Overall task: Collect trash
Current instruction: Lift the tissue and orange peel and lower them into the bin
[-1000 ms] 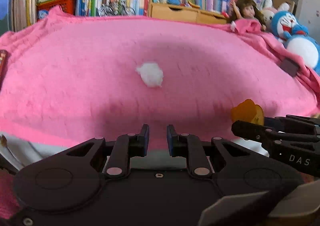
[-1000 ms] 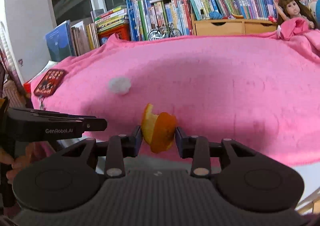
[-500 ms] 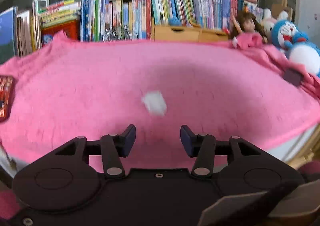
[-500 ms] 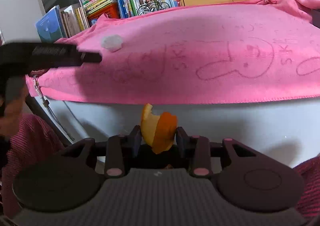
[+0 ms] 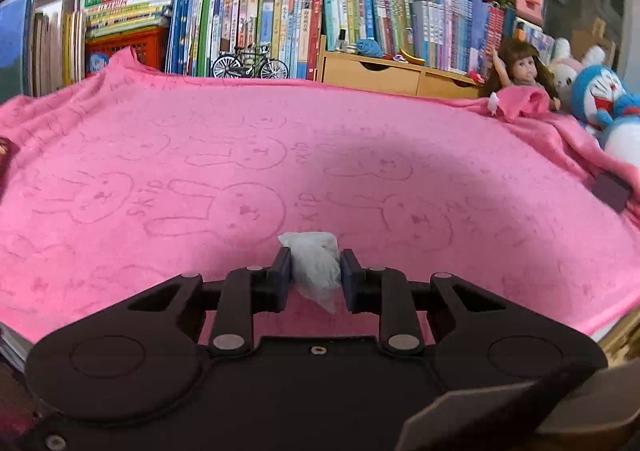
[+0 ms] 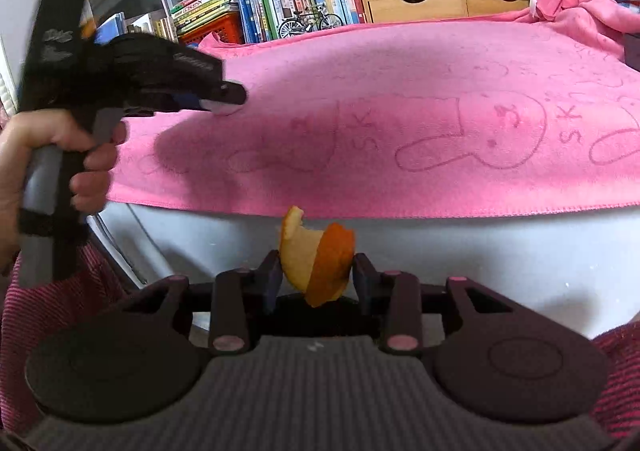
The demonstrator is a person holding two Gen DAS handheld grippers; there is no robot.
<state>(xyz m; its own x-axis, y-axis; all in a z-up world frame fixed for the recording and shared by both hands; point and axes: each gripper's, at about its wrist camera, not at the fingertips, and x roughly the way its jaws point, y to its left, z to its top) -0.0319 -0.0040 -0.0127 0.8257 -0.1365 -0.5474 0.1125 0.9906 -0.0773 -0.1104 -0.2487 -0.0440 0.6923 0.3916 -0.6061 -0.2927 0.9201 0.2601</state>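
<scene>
A crumpled white tissue wad (image 5: 314, 265) sits between the pads of my left gripper (image 5: 314, 279), which is shut on it just over the pink towel (image 5: 280, 155). In the right wrist view the left gripper (image 6: 224, 95) shows at the towel's left part, held by a hand (image 6: 48, 155), with the tissue (image 6: 224, 107) barely showing at its tip. My right gripper (image 6: 316, 277) is shut on a curled orange peel (image 6: 318, 263), held below and in front of the towel's front edge.
Books (image 5: 256, 23), a toy bicycle (image 5: 250, 65) and a wooden drawer box (image 5: 396, 75) line the back. A doll (image 5: 520, 71) and a blue plush toy (image 5: 604, 99) sit at the right, a dark small object (image 5: 610, 191) near them. The white table front (image 6: 480, 251) faces the right gripper.
The left gripper opened, moved forward to the tissue wad and closed on it. The right gripper, still holding the peel, dropped below the table's front edge.
</scene>
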